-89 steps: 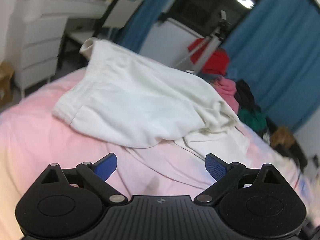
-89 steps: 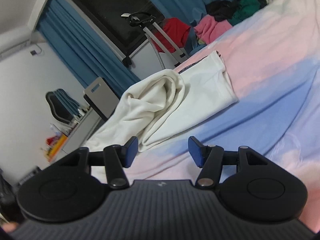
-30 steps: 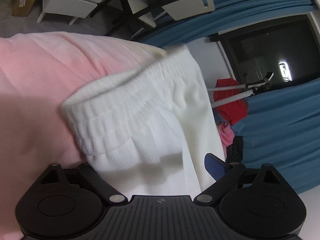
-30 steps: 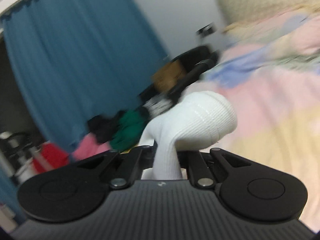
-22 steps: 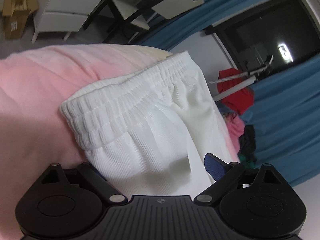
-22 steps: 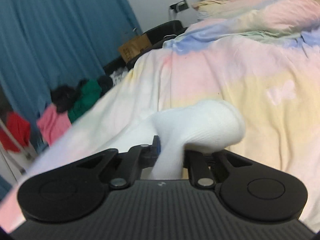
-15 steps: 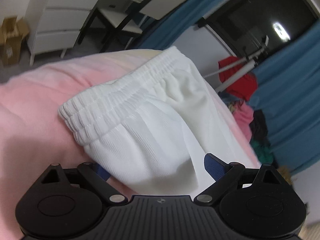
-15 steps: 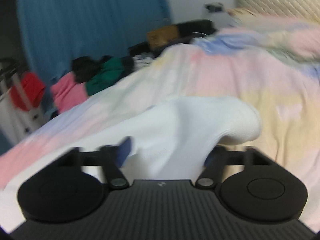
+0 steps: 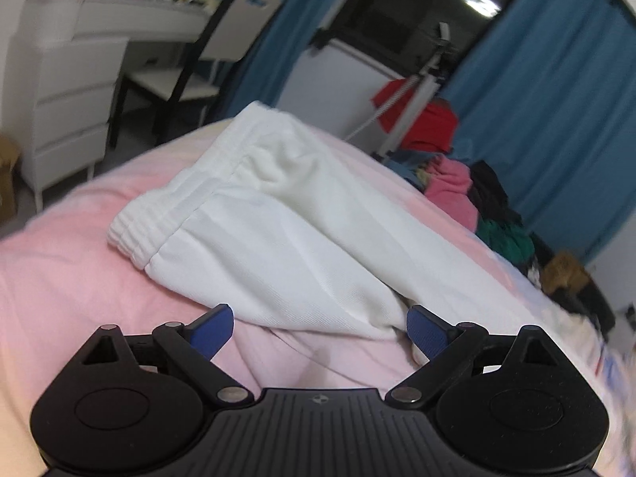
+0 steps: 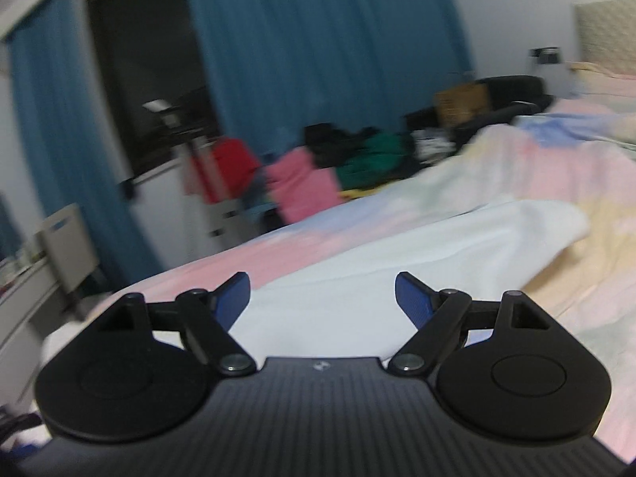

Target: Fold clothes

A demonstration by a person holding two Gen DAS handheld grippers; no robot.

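Both grippers, left (image 9: 320, 328) and right (image 10: 322, 296), now hover with fingers spread, having let go of the white trousers (image 9: 278, 238). The trousers lie stretched along the bed (image 9: 59, 270), apparently straightened for folding.

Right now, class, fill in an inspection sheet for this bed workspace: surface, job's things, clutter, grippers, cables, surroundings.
Surface: bed cover, pastel pink, wrinkled.
Job's things: white trousers lying on the bed, elastic waistband towards the desk side, legs stretched out.
Clutter: clothes heap in pink, red, green and black beyond the bed.
Grippers: left gripper open, empty, just short of the trousers; right gripper open, empty, above the white cloth.
Cables: nothing seen.
Surroundings: blue curtains, dark window, white drawers, chair.
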